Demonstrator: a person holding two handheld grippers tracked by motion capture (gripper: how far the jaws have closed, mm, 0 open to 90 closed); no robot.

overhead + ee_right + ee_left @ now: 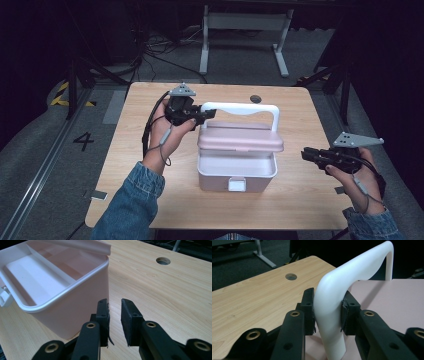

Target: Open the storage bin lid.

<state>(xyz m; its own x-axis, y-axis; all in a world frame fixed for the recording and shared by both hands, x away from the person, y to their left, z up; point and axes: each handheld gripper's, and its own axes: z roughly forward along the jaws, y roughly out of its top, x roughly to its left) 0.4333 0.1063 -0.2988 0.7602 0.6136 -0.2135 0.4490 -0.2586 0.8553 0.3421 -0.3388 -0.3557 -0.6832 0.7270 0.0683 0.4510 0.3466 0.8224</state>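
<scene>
Left gripper (209,114) clamps the white handle (240,107) of the pink box (236,172), lid raised. Right gripper (306,154), lower right, narrowly parted, holds nothing.

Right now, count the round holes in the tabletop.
1: a single round hole near the far edge of the table, behind the pink box. The box may hide others.

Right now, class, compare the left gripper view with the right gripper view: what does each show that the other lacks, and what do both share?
Left gripper view alone: the left hand-held gripper shut on the box's white handle, with the pink lid seen from above.

Right gripper view alone: the right hand-held gripper, jaws slightly apart with nothing between them, beside the pink box, whose open inside compartments show.

Both: the wooden table and its round hole.
</scene>
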